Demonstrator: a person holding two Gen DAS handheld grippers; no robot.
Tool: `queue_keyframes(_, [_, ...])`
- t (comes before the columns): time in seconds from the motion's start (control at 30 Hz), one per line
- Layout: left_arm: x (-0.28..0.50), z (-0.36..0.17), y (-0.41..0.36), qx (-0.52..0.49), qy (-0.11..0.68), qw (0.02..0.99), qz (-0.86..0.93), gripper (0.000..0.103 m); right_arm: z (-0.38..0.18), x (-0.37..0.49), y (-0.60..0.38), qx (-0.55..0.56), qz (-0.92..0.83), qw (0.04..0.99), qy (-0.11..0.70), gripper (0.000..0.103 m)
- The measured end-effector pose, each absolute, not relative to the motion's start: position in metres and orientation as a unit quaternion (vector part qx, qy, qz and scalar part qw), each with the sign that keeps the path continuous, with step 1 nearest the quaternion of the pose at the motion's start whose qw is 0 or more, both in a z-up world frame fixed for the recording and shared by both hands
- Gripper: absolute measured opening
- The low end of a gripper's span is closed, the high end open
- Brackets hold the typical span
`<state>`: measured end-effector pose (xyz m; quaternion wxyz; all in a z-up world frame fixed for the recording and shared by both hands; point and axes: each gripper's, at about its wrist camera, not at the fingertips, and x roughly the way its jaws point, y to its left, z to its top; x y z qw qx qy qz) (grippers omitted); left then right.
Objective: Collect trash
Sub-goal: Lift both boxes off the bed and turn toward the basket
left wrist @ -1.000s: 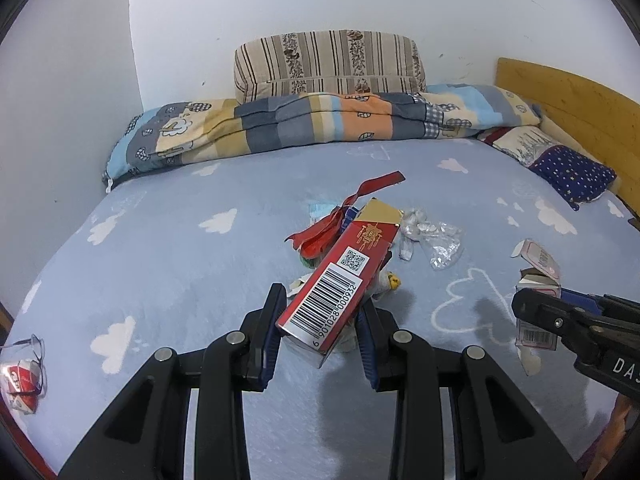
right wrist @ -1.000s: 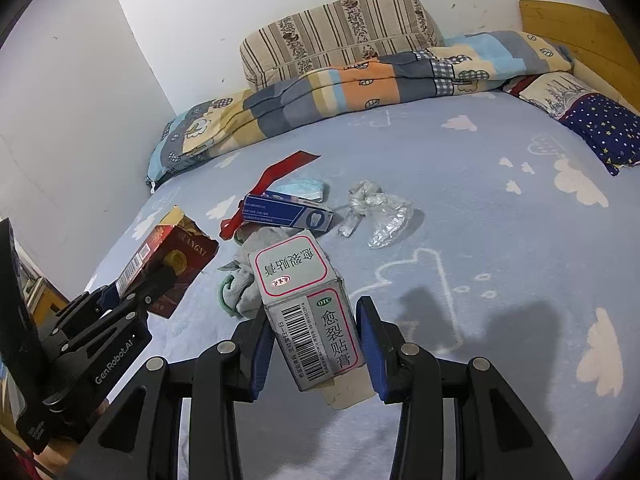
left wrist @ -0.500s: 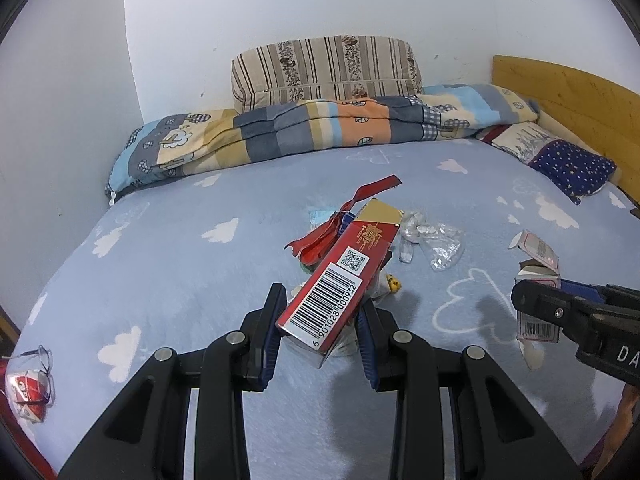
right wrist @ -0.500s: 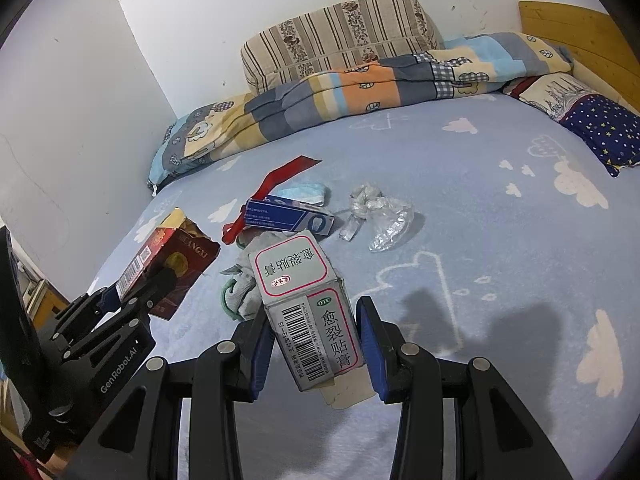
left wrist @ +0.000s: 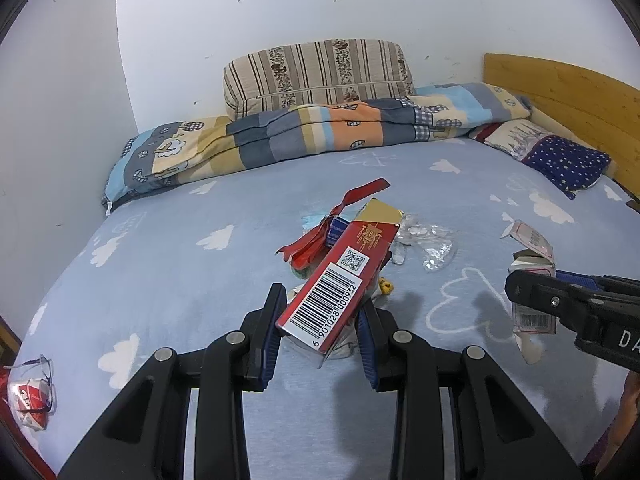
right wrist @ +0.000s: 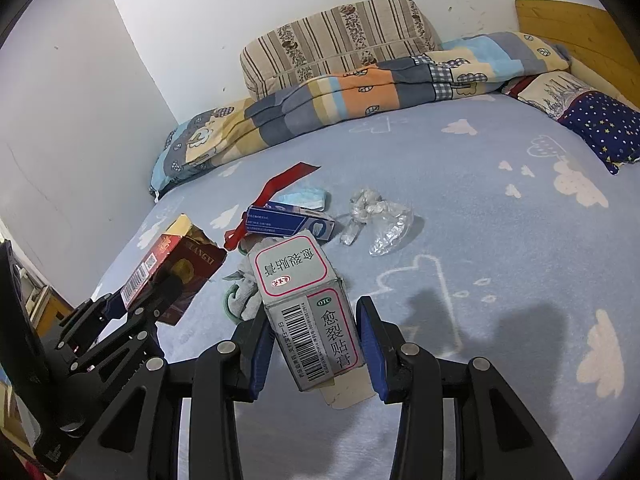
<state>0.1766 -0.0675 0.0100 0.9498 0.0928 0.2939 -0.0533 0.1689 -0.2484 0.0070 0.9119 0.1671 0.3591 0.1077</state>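
My left gripper point(left wrist: 322, 316) is shut on a long red box point(left wrist: 340, 280) with a barcode, held above the bed; the same red box point(right wrist: 172, 268) shows at the left of the right wrist view. My right gripper point(right wrist: 314, 340) is shut on a grey medicine box point(right wrist: 306, 304) with red-framed labels, and that medicine box point(left wrist: 530, 264) appears at the right edge of the left wrist view. On the blue sheet beyond lie a red ribbon point(right wrist: 280, 192), a blue box point(right wrist: 290, 222), a blue mask point(right wrist: 306, 196), crumpled clear plastic point(right wrist: 380, 220) and a grey-green rag point(right wrist: 242, 296).
A folded patchwork quilt point(left wrist: 320, 132) and a striped pillow point(left wrist: 318, 72) lie at the far side of the bed. A star-patterned pillow point(left wrist: 560, 158) rests by the wooden headboard point(left wrist: 560, 92) at right. A clear bag holding a red packet point(left wrist: 30, 396) hangs at the lower left.
The left wrist view has tilted slightly; both grippers keep their boxes and stay in place.
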Motion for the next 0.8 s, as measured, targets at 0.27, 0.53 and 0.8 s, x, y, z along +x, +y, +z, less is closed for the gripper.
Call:
queue_keyframes(0.27, [0.176,0.013,-0.08,0.084,0.295,0.949,-0.076,0.033,0.012,0.165,-0.254,0.181,0.103,0.913,0.35,0.043])
queue_keyframes(0.53, [0.172,0.013,-0.1,0.094,0.29,0.948,-0.095,0.033,0.018,0.159,-0.277,0.214,0.087,0.913,0.336,0.043])
queue_keyframes(0.8, [0.167,0.014,-0.113,0.099,0.287,0.947,-0.11,0.033,0.023,0.141,-0.301,0.243,0.068,0.912,0.322,0.043])
